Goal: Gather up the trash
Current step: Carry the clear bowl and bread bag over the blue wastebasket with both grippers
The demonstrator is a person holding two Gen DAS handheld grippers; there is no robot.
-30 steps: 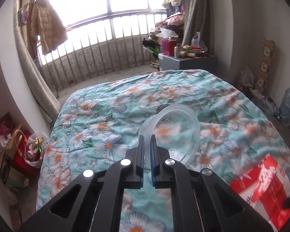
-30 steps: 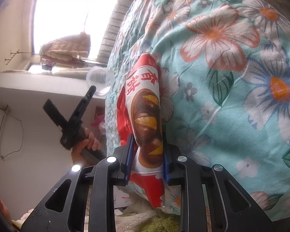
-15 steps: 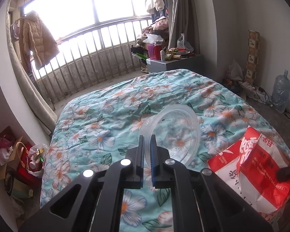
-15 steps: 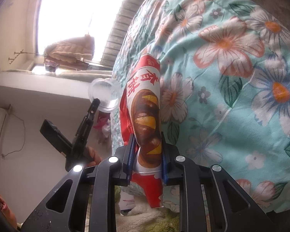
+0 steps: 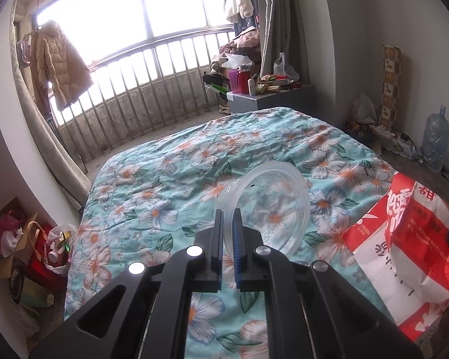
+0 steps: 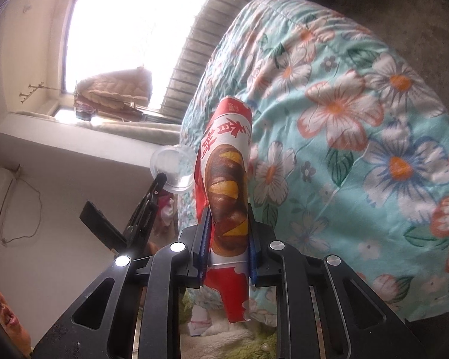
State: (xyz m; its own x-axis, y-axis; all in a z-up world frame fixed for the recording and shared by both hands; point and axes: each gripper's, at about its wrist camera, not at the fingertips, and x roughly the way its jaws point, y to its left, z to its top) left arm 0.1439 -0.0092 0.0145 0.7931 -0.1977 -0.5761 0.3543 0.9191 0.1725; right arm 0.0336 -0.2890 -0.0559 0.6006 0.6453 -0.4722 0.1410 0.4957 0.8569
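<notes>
Between the fingers of the left gripper [image 5: 228,224] sits the near rim of a clear plastic container [image 5: 266,206]; the jaws are nearly closed and pinch that thin wall, so the round tub hangs tilted above the floral quilt [image 5: 164,197] with its mouth facing the camera. In the right wrist view the right gripper [image 6: 228,227] clamps a red and white snack bag [image 6: 229,191] edge-on, both blue pads pressing its sides, the bag's printed face running forward between the fingers and its lower end hanging below them. The same bag shows at the right edge of the left wrist view, just beside the tub.

Compared with a second ago, the right jaws have just been closing a little on the bag, squeezing it narrower. The bag now fills far more of the left view's right side, and the tub looks closer to it in the right view. The left grip on the tub is unchanged.

The quilt covers a bed in a small room. Behind it runs a barred balcony railing [image 5: 152,89] under bright windows, with a tan padded jacket [image 5: 60,65] hanging at the left. A grey cabinet [image 5: 272,98] loaded with bottles stands at the bed's far end, a large water jug [image 5: 435,140] stands by the right wall, and bags [image 5: 30,245] crowd the floor at the left.
</notes>
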